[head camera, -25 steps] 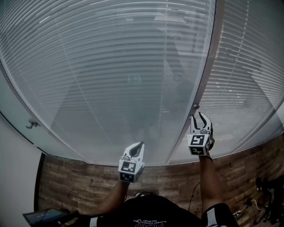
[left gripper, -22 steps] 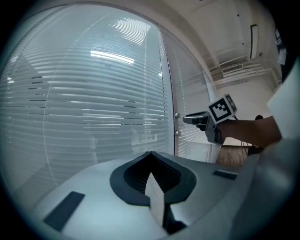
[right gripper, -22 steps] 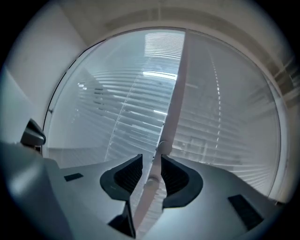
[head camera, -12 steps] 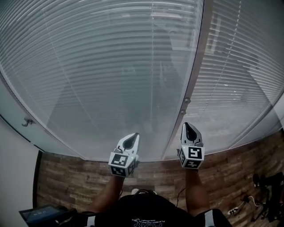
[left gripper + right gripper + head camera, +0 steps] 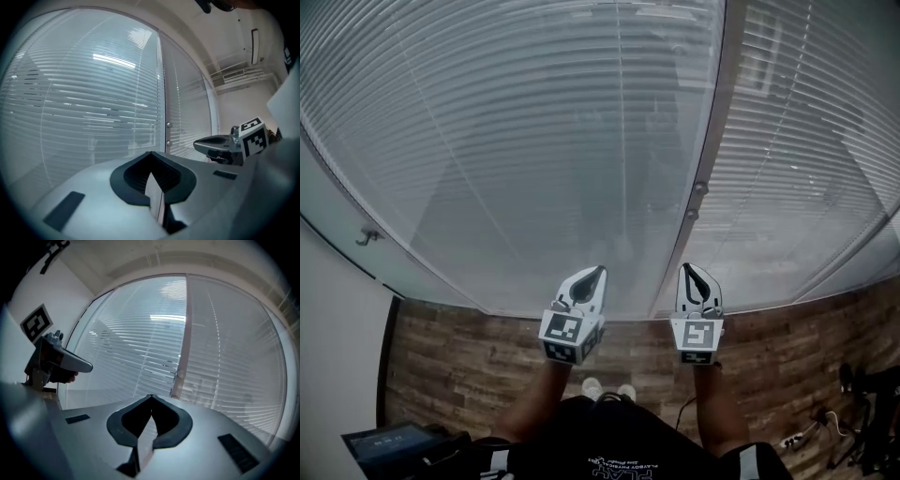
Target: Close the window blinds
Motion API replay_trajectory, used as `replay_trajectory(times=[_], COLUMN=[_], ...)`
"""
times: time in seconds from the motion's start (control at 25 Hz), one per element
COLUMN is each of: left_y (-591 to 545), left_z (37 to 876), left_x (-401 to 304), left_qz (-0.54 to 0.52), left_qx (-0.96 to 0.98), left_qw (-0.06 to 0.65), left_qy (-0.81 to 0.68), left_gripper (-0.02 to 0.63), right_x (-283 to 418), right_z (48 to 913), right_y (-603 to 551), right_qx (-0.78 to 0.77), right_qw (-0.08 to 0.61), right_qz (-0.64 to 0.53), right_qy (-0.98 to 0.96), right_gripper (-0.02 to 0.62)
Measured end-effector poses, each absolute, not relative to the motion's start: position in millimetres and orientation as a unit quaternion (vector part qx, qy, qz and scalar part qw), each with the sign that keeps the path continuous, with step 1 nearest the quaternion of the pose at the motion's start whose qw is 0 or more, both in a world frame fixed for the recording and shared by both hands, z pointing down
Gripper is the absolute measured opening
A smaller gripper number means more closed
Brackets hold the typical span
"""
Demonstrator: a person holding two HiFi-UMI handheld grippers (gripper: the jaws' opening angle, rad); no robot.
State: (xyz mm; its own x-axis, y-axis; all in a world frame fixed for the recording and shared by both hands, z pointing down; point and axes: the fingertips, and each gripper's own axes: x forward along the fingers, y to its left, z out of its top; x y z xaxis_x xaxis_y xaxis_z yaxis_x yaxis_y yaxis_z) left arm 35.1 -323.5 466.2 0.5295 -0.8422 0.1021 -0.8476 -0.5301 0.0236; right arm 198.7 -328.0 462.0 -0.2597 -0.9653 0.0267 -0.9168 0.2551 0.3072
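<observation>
White slatted blinds hang behind glass in two panels, split by an upright frame post. Two small round knobs sit on that post; they show again as knobs in the left gripper view, and one knob shows in the right gripper view. My left gripper is shut and empty, held in front of the left pane. My right gripper is shut with nothing in it, below the knobs and apart from them. The slats lie nearly flat against each other.
A small metal handle sticks out of the frame at far left. Wood-look flooring runs below the glass. A dark tablet lies at bottom left, and cables trail at bottom right.
A second ago the right gripper stood open right at the knobs; it has shut and drawn back down away from them. The left gripper shifted only slightly.
</observation>
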Motion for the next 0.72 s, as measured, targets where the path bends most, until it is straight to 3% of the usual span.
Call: replay_trajectory(times=[0.28, 0.44, 0.72], left_y=[-290.7, -275.5, -259.0], left_z=[515.0, 502.7, 495.1], left_x=[7.7, -13.9, -38.2], left_qz=[0.054, 0.048, 0.052], left_qx=[0.855, 0.849, 0.849], left_qw=[0.047, 0.046, 0.04], left_qy=[-0.514, -0.524, -0.524], left_gripper=[-0.005, -0.005, -0.005], right_x=[165.1, 140.3, 108.4], right_z=[502.0, 492.5, 479.5], right_y=[-292.1, -276.2, -260.1], right_qx=[0.576, 0.568, 0.559], right_qw=[0.09, 0.136, 0.11], right_qz=[-0.099, -0.166, -0.134], right_qy=[-0.806, -0.795, -0.811], right_gripper=[0.003, 0.003, 0.003])
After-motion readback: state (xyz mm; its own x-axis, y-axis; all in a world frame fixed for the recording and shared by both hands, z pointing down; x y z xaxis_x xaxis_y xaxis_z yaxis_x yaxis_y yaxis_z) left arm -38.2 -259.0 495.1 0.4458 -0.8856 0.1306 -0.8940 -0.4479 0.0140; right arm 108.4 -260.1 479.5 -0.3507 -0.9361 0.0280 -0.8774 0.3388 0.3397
